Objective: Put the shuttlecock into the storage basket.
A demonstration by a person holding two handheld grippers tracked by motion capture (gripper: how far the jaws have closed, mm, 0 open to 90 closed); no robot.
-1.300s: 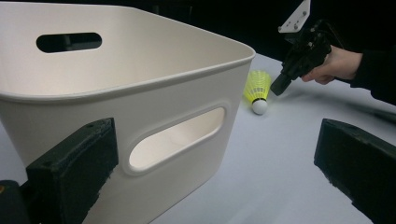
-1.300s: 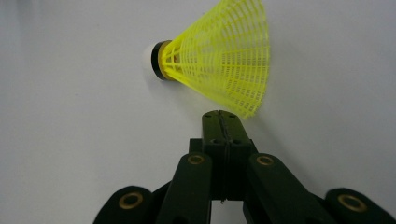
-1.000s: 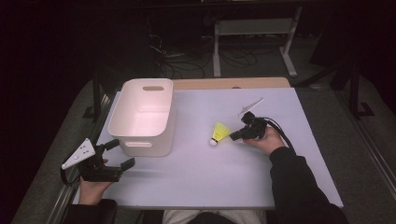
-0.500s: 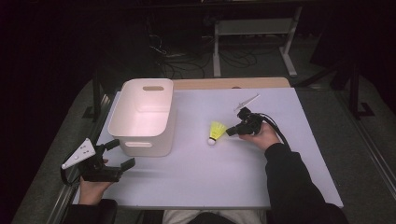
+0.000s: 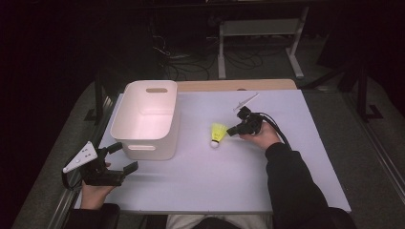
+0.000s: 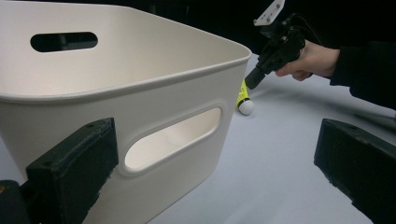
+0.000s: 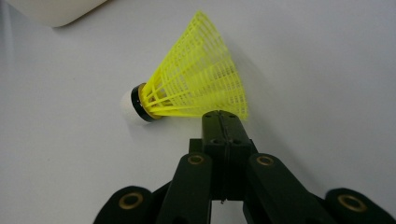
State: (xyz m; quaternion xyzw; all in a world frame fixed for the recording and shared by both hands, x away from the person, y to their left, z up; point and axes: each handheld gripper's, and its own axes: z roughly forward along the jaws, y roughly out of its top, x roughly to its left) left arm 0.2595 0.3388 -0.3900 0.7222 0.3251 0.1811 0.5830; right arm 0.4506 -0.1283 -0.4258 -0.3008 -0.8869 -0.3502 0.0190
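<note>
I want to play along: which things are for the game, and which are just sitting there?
In use: yellow shuttlecock, right gripper shut beside it, white bin.
Just there: left gripper open, metal stand, cables.

Open table [image 5: 286,176] surrounds the shuttlecock [image 5: 218,132]; the bin [image 5: 145,119] blocks its left.

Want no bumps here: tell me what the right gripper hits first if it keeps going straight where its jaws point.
Most likely the yellow shuttlecock: the right gripper, jaws shut with nothing between them, points at its skirt's edge, almost touching. The white bin lies farther along that line.
</note>
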